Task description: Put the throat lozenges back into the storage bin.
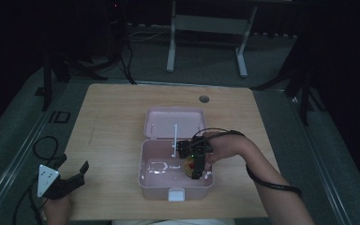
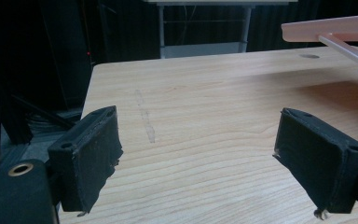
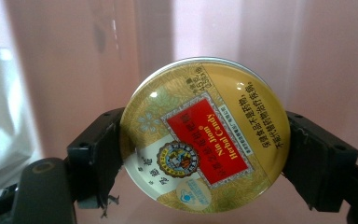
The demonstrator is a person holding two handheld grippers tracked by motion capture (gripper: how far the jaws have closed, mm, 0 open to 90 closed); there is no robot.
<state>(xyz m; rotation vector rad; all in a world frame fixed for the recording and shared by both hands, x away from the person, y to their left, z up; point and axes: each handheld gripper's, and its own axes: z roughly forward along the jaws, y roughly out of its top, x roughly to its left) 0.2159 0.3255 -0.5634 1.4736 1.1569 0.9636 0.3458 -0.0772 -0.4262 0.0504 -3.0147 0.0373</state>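
Right gripper (image 1: 198, 165) down inside the open pink box (image 1: 145, 159) near the desk's front edge, jaws closed on the rim of a round gold candy tin (image 3: 205, 135), pads pressing its opposite edges. Tin held within the box's right half, beside a clear plastic bag (image 1: 158, 166) on the floor of the box. Left gripper (image 2: 205, 154) parked low by the desk's front-left corner, jaws spread wide, nothing between them. Likely risks, judged from the hold: smooth curved metal pinched only at the edges, so could pivot or squirt free if pressure eased or tilted; could also clip the box wall or raised lid (image 1: 174, 123) on lifting.
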